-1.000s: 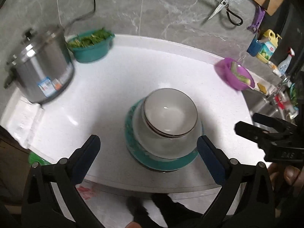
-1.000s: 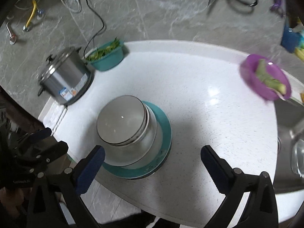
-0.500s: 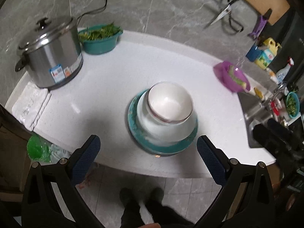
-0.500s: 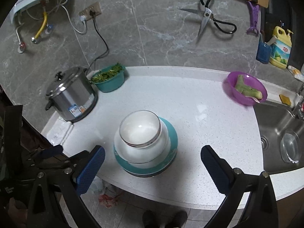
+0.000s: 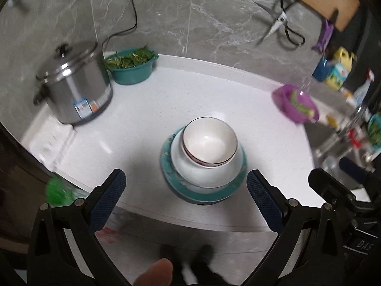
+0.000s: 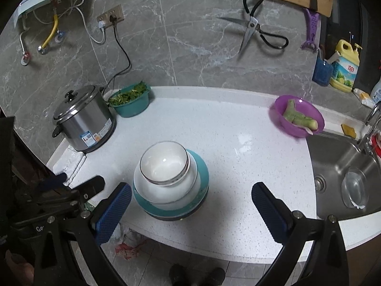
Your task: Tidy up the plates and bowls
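Observation:
A stack stands near the front edge of the white counter: white bowls [image 5: 209, 143] nested on a white dish, on a teal plate [image 5: 181, 188]. The right wrist view shows the same bowls [image 6: 164, 164] and teal plate [image 6: 202, 171]. My left gripper [image 5: 183, 200] is open and empty, held back from the counter edge in front of the stack. My right gripper [image 6: 190, 205] is open and empty, also pulled back, with the stack just left of its middle. Neither gripper touches the stack.
A steel rice cooker [image 6: 83, 119] and a teal basin of greens [image 6: 131, 100] stand at the back left. A purple bowl with vegetable [image 6: 297, 116] sits at the right by the sink [image 6: 343, 166]. Scissors [image 6: 254, 31] and a cutting board hang on the wall.
Both grippers have drawn back and up from the stack, so it looks smaller and farther away. The stack itself has not moved. Both grippers stayed open.

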